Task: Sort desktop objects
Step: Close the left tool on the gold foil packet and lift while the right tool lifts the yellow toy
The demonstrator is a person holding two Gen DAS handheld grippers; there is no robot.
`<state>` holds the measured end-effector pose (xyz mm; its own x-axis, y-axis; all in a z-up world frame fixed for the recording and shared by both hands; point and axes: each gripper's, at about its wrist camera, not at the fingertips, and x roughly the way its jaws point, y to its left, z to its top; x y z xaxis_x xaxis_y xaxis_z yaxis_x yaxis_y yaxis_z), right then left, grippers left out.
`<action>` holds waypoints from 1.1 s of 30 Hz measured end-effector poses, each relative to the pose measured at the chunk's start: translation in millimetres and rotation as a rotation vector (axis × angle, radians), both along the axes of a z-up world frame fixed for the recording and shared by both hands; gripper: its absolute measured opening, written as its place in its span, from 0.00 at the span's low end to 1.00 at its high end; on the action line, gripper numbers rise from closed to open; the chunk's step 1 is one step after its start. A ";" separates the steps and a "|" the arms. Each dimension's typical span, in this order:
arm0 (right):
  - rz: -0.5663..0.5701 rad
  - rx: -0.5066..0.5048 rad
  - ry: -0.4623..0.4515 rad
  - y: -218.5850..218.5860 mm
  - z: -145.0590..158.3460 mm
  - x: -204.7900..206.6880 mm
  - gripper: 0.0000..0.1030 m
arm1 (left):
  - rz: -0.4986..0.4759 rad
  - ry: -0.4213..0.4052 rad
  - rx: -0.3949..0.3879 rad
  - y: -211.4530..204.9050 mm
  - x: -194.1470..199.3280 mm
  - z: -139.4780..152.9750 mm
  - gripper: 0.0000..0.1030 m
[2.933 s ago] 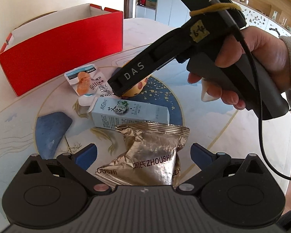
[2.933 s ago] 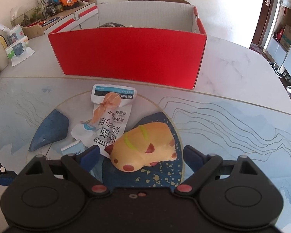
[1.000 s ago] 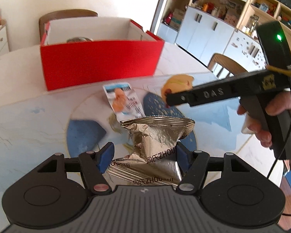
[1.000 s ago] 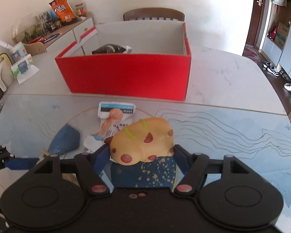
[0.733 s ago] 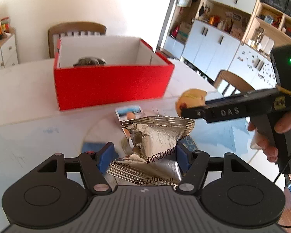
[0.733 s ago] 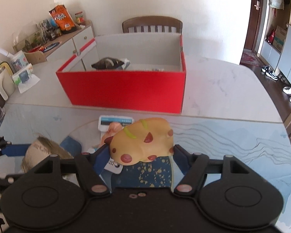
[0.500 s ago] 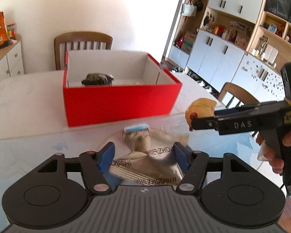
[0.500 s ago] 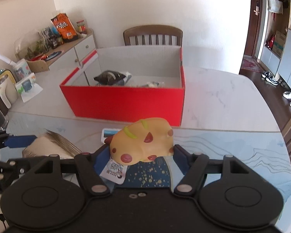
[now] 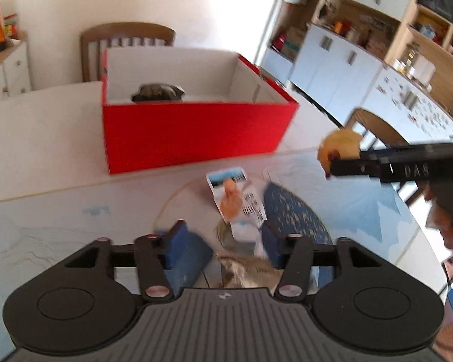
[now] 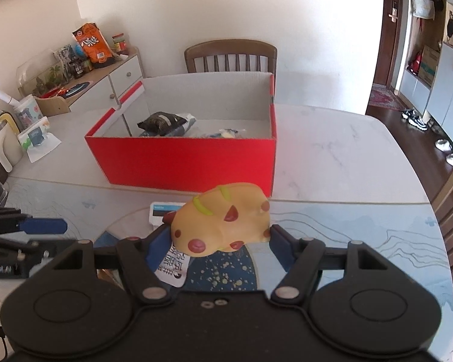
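Gripping a soft yellow toy (image 10: 223, 217) with red spots, my right gripper (image 10: 219, 241) sits at lower centre, before the red cardboard box (image 10: 190, 163). My left gripper (image 9: 220, 241) is opening — crinkled foil bag (image 9: 250, 273) low between its blue pads, untouched. "DAS" is readable.

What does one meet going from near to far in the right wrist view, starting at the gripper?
Right gripper closed on the yellow toy → white packet on the table → red box → chair → wall.
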<state>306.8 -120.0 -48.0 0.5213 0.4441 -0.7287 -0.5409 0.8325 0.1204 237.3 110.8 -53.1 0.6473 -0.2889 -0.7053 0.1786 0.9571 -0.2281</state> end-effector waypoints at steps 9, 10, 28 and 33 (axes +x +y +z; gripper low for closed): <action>-0.001 -0.002 0.029 -2.1 -7.3 -2.4 0.68 | -0.166 0.042 0.061 -22.8 -14.7 -25.6 0.83; -0.001 -0.002 0.031 -2.0 -7.7 -2.5 0.68 | -0.184 0.045 0.072 -26.1 -15.2 -28.5 0.83; -0.004 -0.013 0.048 -5.5 -14.0 -3.1 0.68 | -0.253 0.054 0.218 -47.9 -8.6 -57.6 0.76; -0.006 -0.013 0.051 -5.1 -14.7 -1.7 0.68 | -0.256 0.027 0.228 -47.9 -11.8 -54.4 0.55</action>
